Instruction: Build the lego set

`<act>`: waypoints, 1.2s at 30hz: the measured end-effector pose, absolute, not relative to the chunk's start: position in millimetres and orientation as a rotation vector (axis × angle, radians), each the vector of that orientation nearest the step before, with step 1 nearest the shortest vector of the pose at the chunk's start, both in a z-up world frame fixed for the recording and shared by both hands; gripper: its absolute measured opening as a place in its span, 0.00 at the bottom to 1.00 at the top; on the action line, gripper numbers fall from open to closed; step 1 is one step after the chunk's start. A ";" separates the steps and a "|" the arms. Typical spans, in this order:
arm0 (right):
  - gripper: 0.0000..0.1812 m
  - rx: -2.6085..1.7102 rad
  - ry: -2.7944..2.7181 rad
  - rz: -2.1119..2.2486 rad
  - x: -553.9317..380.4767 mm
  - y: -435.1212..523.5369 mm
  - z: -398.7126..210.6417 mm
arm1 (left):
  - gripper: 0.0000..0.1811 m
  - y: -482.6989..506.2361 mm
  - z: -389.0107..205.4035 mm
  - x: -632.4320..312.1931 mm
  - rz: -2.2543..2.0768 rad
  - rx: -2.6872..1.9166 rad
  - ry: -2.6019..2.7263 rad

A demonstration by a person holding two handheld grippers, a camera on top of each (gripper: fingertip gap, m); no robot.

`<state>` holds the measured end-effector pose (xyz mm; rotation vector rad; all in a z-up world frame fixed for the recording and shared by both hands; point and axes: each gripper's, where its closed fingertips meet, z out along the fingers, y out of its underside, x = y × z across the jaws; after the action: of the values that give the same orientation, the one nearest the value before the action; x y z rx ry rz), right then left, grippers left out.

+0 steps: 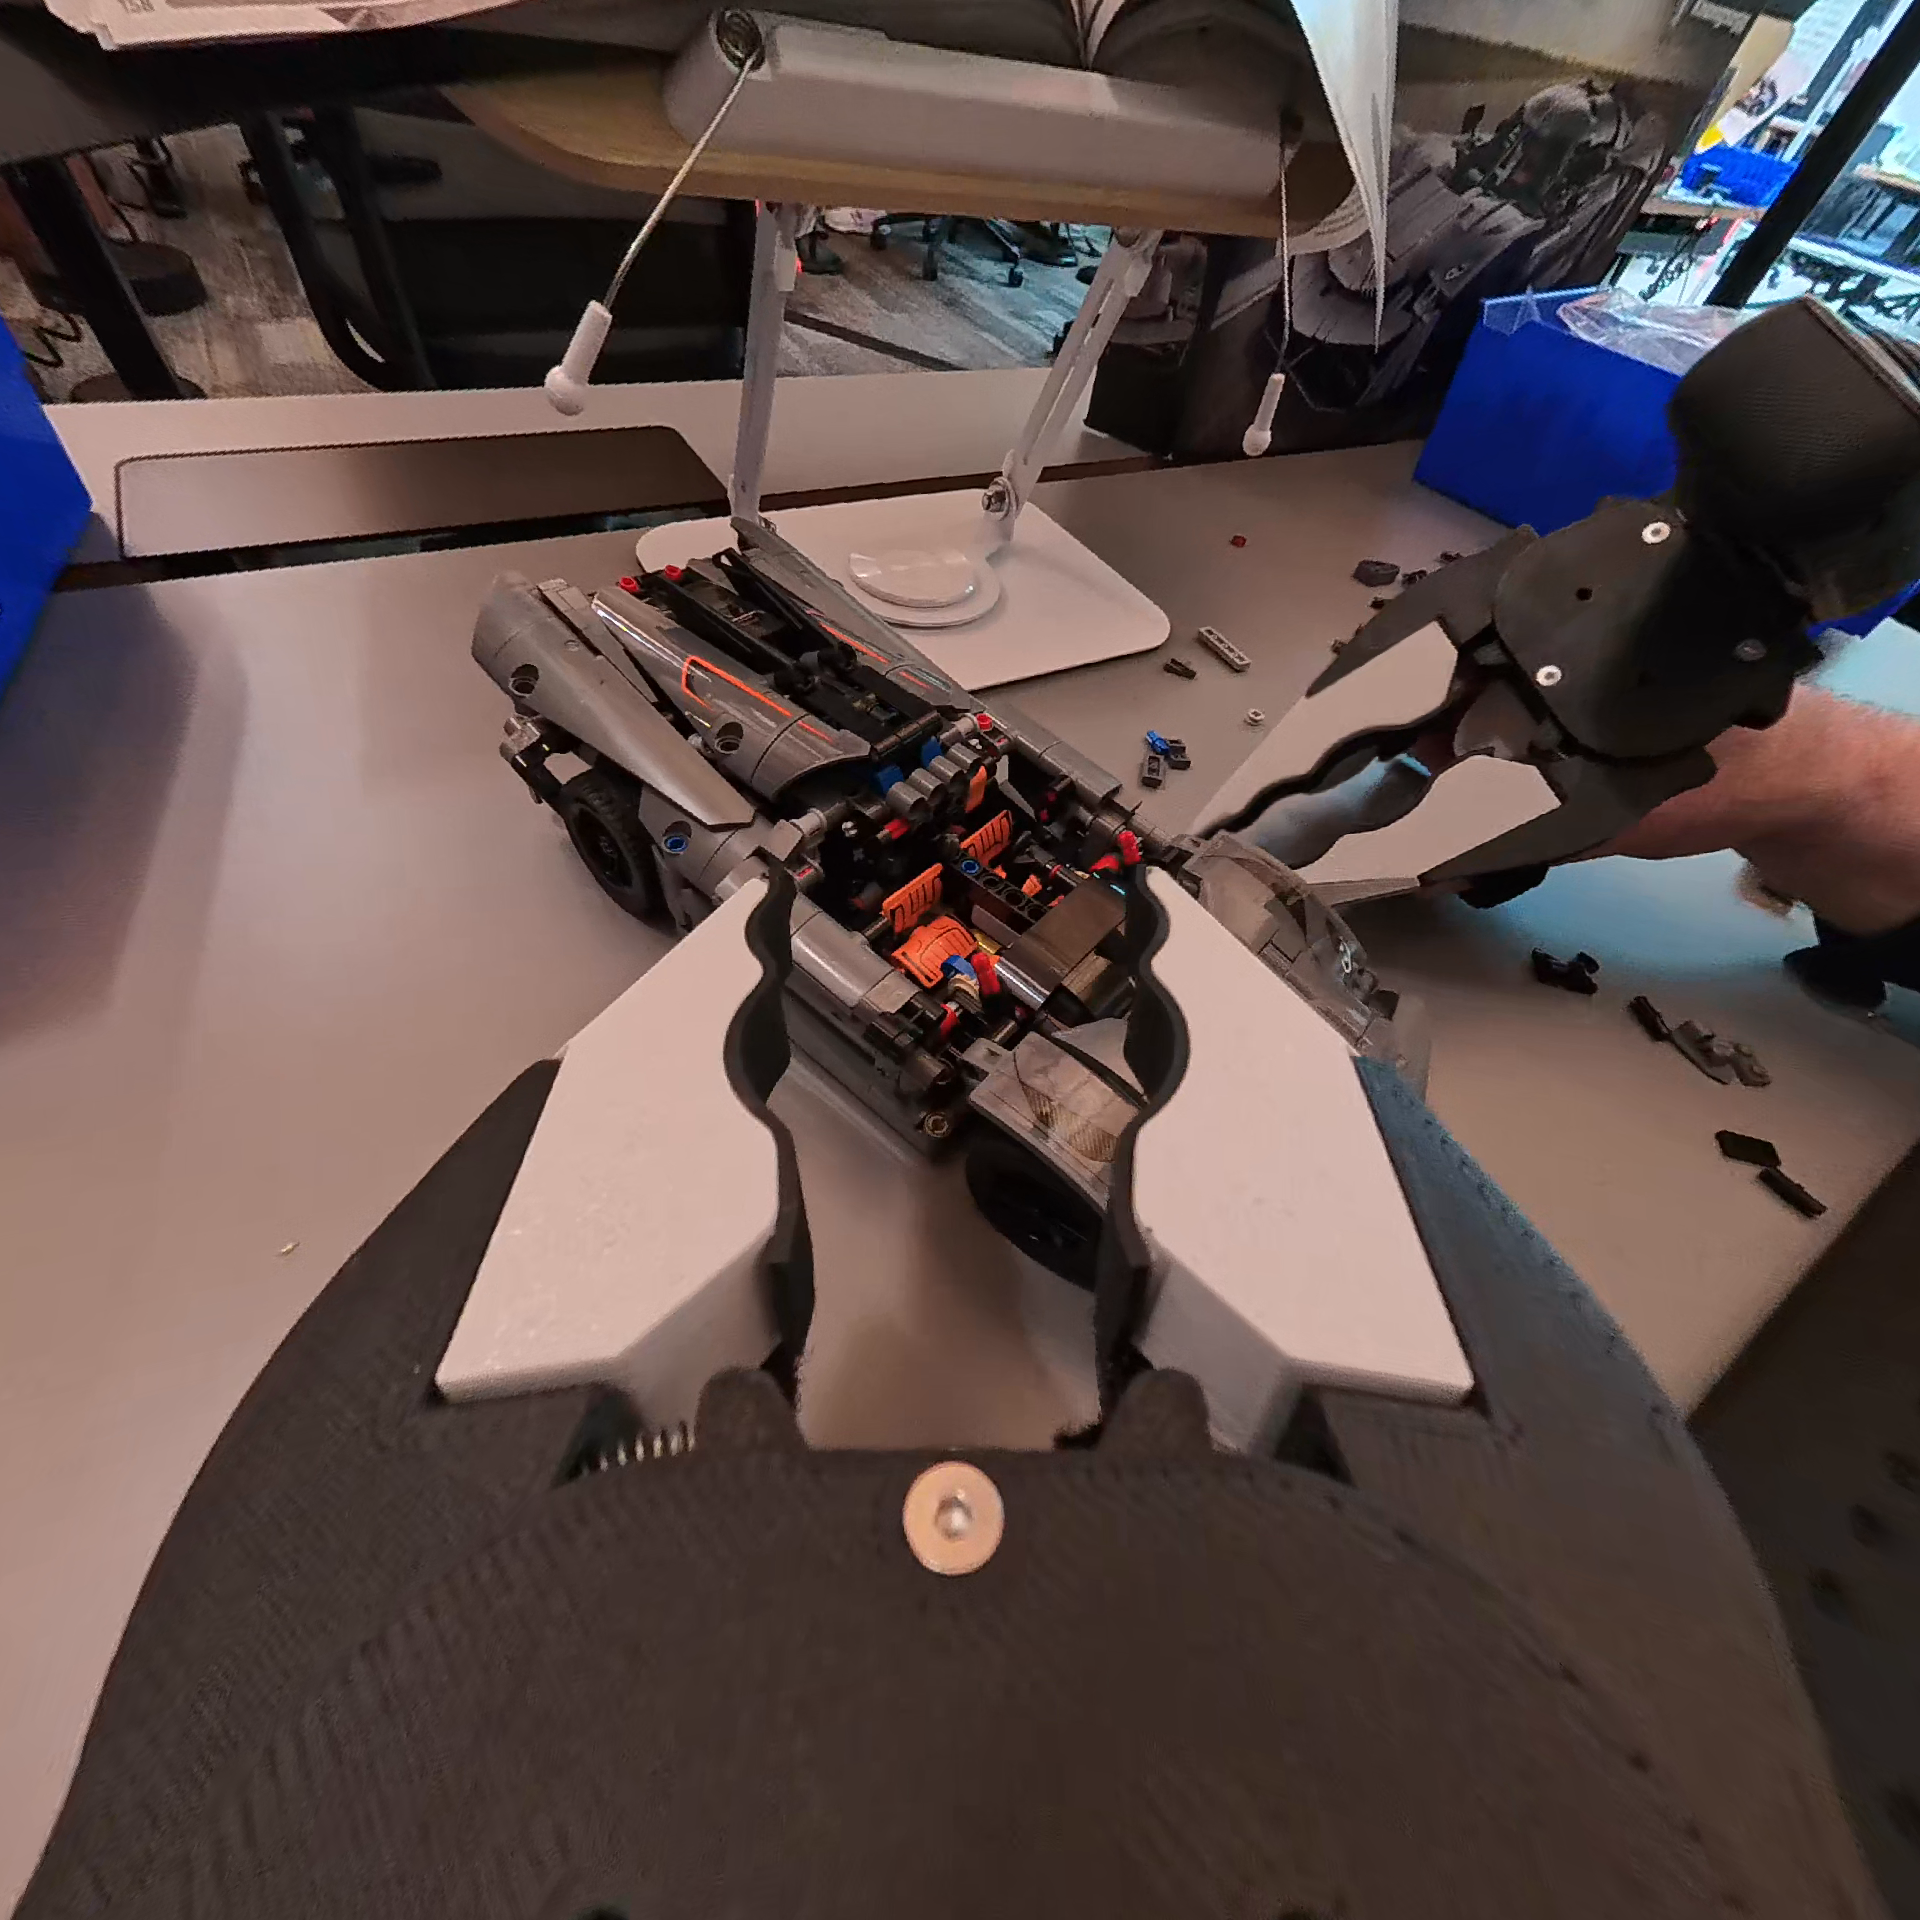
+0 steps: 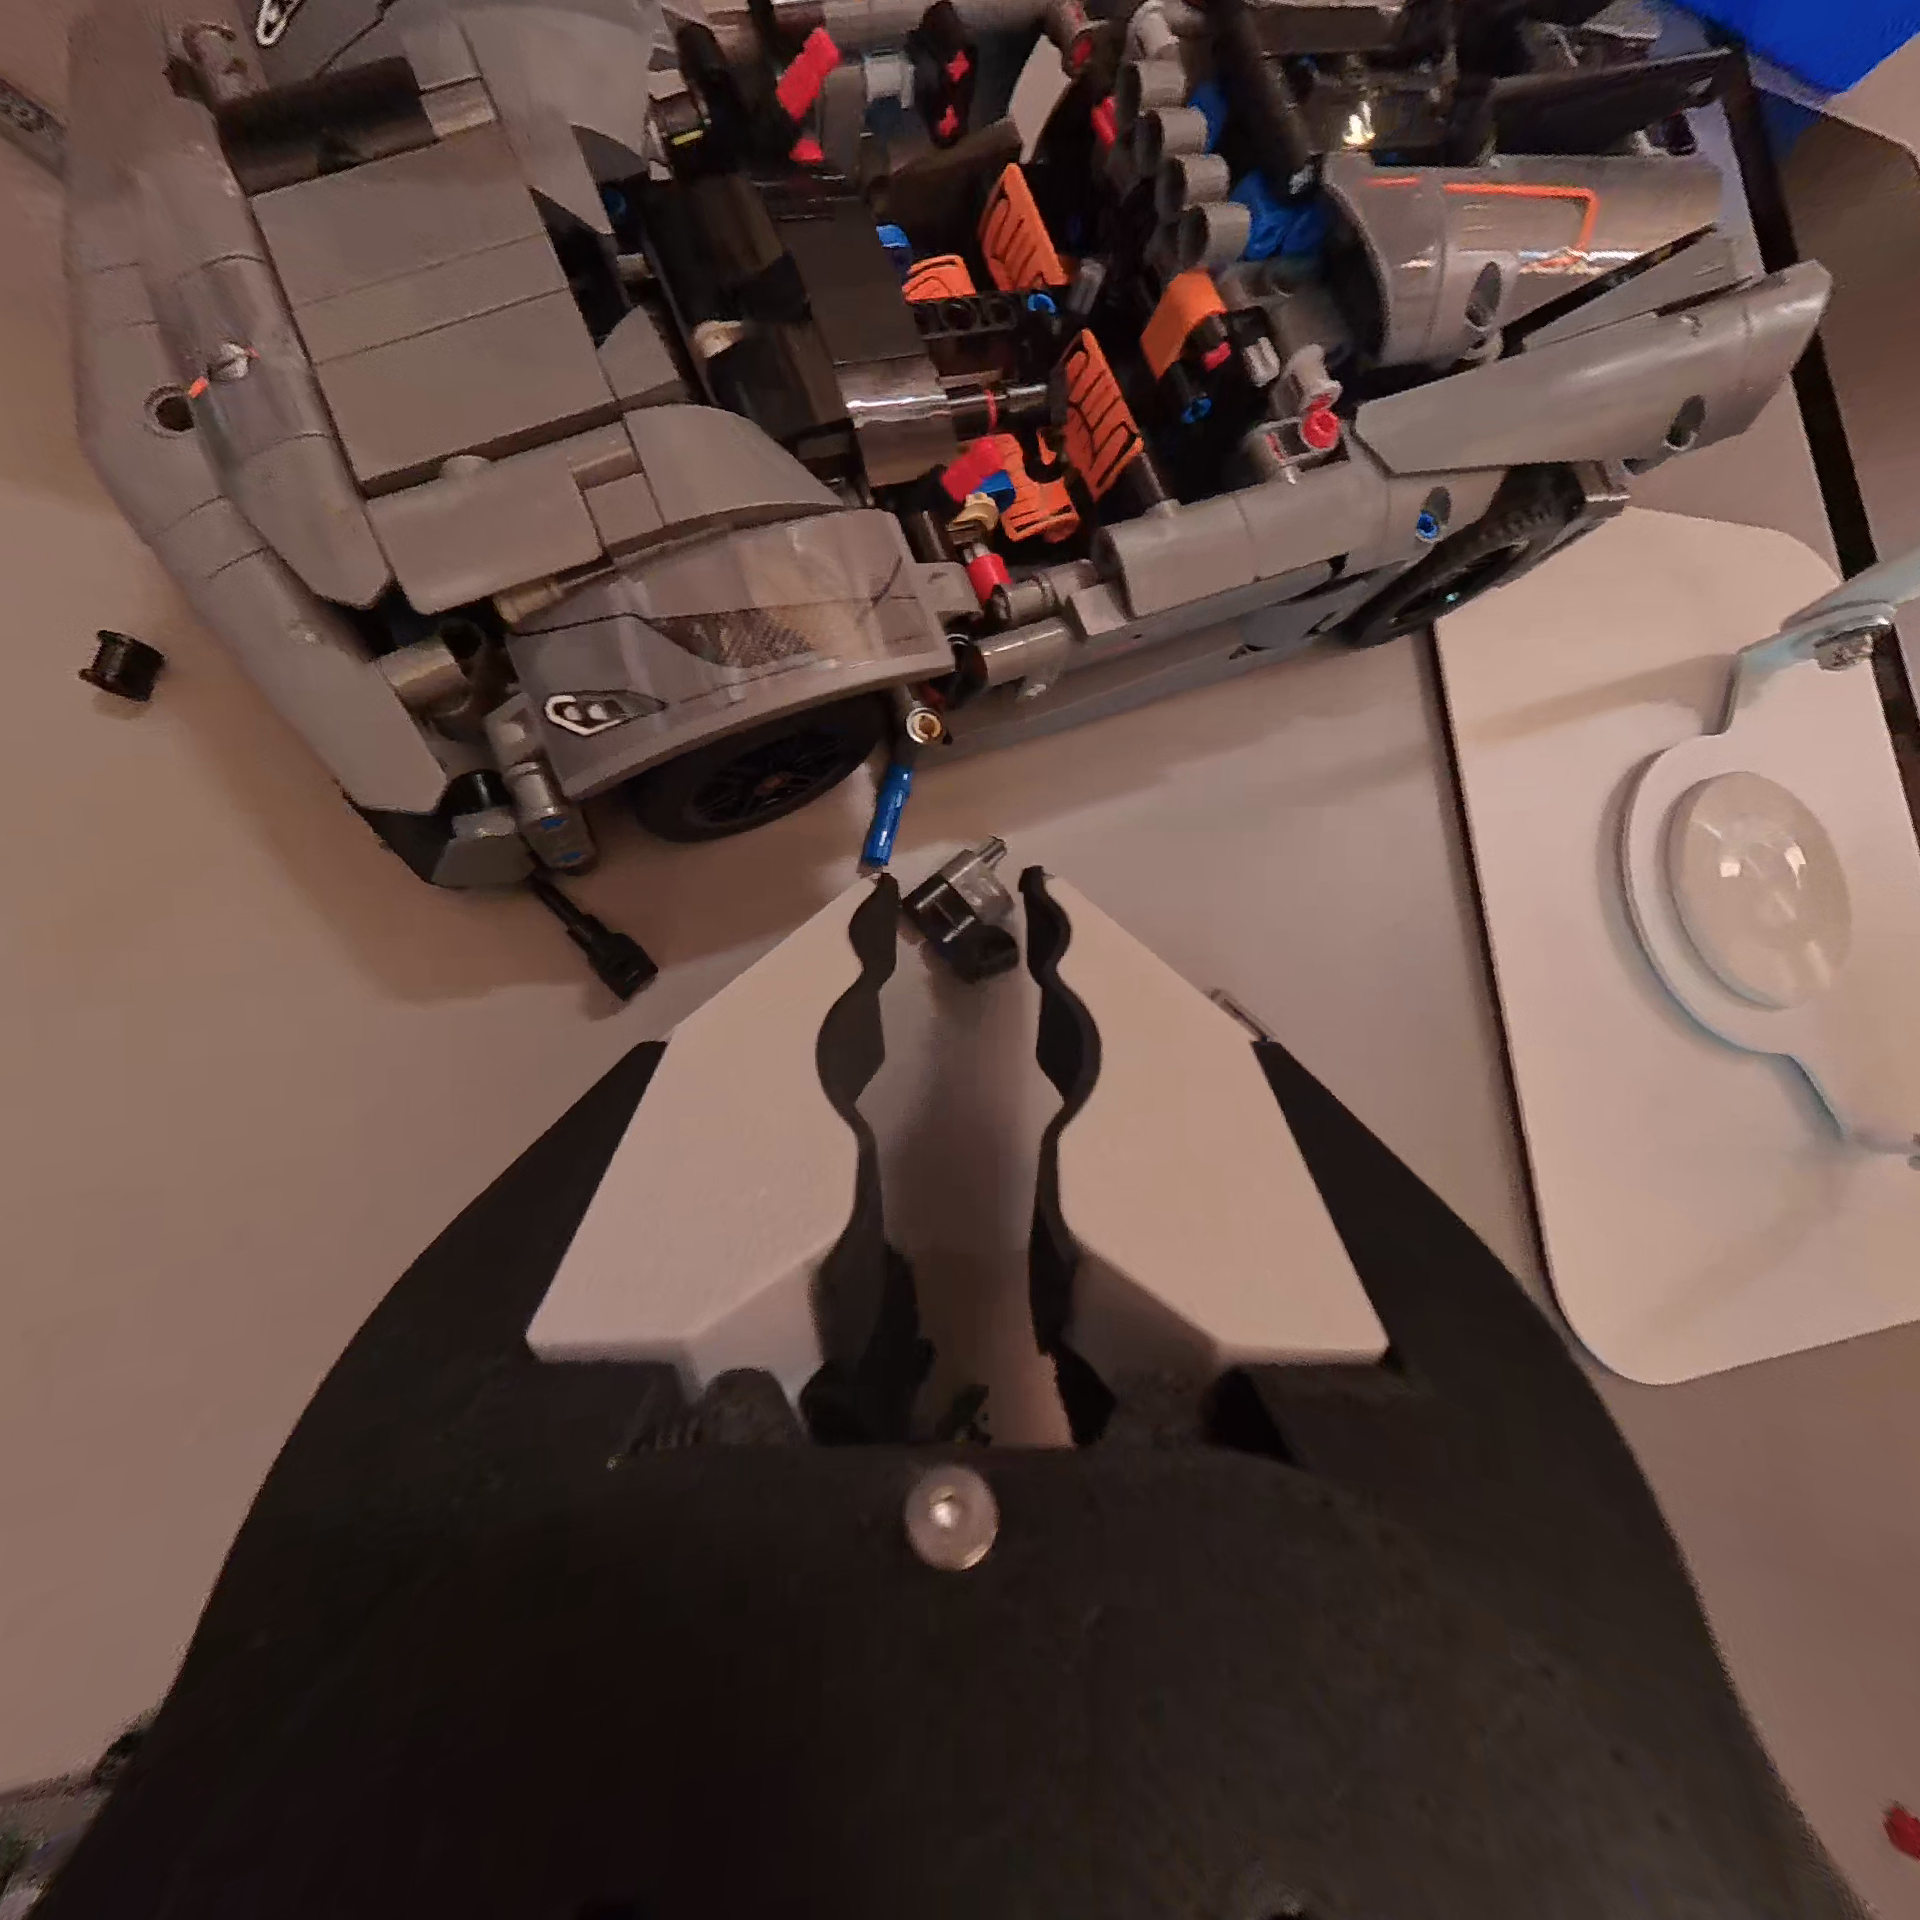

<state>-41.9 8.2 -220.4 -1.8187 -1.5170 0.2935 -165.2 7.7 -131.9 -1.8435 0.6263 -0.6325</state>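
A grey lego car (image 1: 727, 727) with orange seats and an open cabin stands on the grey table (image 1: 260, 935). My left gripper (image 1: 956, 894) is open and holds nothing. Its fingers frame the car's cabin from above and in front, and I see no contact. The car fills the top of the right wrist view (image 2: 468, 312). My right gripper (image 2: 956, 894) is open, low over the table beside the car's front wheel. A small black and grey piece (image 2: 956, 920) lies between its tips. A blue pin (image 2: 886, 816) lies just ahead. The right gripper also shows at the right of the left wrist view (image 1: 1257, 764).
A white stand with a round lens in its base (image 1: 1039, 613) rises behind the car and also shows in the right wrist view (image 2: 1662, 935). Blue bins (image 1: 1538, 436) sit at the back right. Loose dark pieces (image 1: 1704, 1049) lie on the right. A black ring piece (image 2: 123, 660) lies left of the car. About 15 cm separates my left fingertips from my right.
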 end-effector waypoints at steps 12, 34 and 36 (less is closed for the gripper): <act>0.11 -1.950 -1.511 0.304 -9.5 2.7 -216.7 | 0.32 9.3 -133.3 -166.9 -0.600 -1.844 0.622; 0.02 -1.933 -1.510 0.347 -54.6 1.5 -224.0 | 0.31 -2.0 -116.3 -154.9 -0.511 -1.716 0.745; 0.01 -1.947 -1.497 0.347 -49.2 3.2 -223.2 | 0.30 -7.2 -114.1 -145.5 -0.450 -1.678 0.817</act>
<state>-49.2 3.2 -223.2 -1.9471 -1.4966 0.3466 -145.5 -7.2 -114.1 -1.6780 0.8168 -0.4495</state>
